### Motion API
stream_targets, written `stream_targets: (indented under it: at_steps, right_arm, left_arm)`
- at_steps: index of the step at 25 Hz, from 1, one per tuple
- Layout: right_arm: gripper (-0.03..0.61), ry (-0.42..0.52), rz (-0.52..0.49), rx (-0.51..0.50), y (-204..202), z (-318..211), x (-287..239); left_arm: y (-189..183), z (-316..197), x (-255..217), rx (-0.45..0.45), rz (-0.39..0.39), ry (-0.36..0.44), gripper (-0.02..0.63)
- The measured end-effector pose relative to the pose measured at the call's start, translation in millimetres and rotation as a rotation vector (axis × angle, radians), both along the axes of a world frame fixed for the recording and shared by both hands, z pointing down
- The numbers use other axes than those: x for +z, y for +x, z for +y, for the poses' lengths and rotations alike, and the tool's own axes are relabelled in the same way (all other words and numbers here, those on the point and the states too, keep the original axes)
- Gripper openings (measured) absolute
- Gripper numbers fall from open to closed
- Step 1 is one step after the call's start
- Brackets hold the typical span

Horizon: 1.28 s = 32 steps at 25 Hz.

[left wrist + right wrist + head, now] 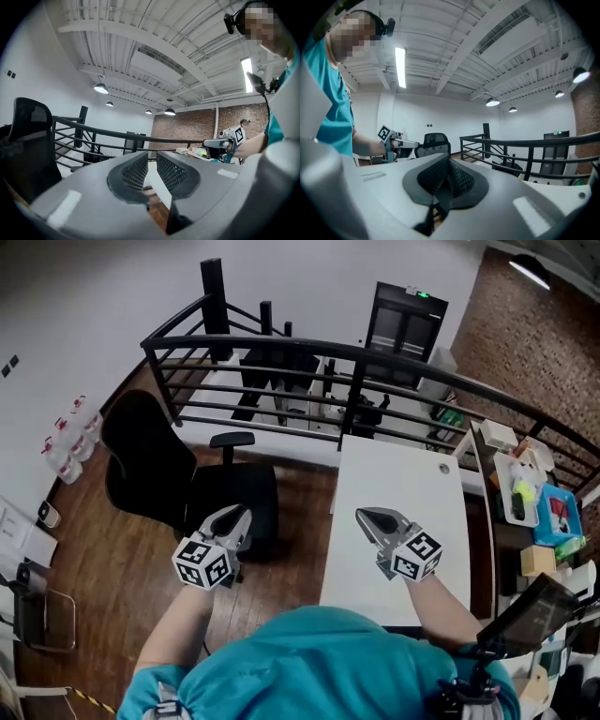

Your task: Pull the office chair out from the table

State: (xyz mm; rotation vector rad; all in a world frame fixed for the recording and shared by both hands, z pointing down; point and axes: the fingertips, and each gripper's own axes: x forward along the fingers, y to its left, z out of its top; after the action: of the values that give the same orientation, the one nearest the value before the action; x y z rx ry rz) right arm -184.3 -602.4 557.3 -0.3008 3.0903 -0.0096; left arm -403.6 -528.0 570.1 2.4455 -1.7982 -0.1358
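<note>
- The left gripper (234, 518) has its two grey jaws nearly together. A slim gap stays between the ribbed pads, and only floor and a table edge show through it.
- The right gripper (368, 517) has its jaws pressed together, pad against pad, with nothing between them.
- There are two grippers, one in each of the person's hands. Each carries one cube with square black-and-white markers, left (202, 563) and right (418, 556).
- In the head view the left gripper lies over the near edge of the chair's seat. I cannot tell whether it touches the seat. The right gripper is above the table top.
- One black office chair (150, 460) is the only chair by the table. It has a tall rounded back, a dark padded seat and one visible armrest with a flat black pad. Its base is hidden under the seat.
- The chair stands on the brown wooden plank floor (112, 577), to the left of the table. A strip of floor lies between its seat and the table's long left edge. Its seat is turned towards the table and its back is away from it.
- One long white rectangular table (403, 474) runs away from the person.
- One curved black metal railing (309, 348) with horizontal bars passes behind both chair and table.
</note>
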Motion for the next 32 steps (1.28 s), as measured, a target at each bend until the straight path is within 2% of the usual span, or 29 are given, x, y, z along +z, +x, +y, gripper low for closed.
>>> stream_targets:
  at_steps: [13,18,23,32]
  right_arm:
    - [-0.003,-0.001,0.014,-0.019,164.5,50.4,8.8]
    - [-0.003,-0.015,0.02,-0.03,202.6,73.1,21.8]
    - [-0.003,-0.027,0.019,-0.034,219.9,111.6,28.4]
    - [-0.003,-0.002,0.01,0.013,204.2,229.9,22.2]
  left_arm:
    - [183.3,48.7,17.2,0.033,0.01,-0.029,0.064]
    - [235.8,74.4,28.9,0.052,0.008,-0.053,0.064]
    - [266.4,112.9,30.1,0.088,-0.015,-0.048,0.061]
    - [270.4,222.0,32.8,0.199,-0.004,-0.021,0.059]
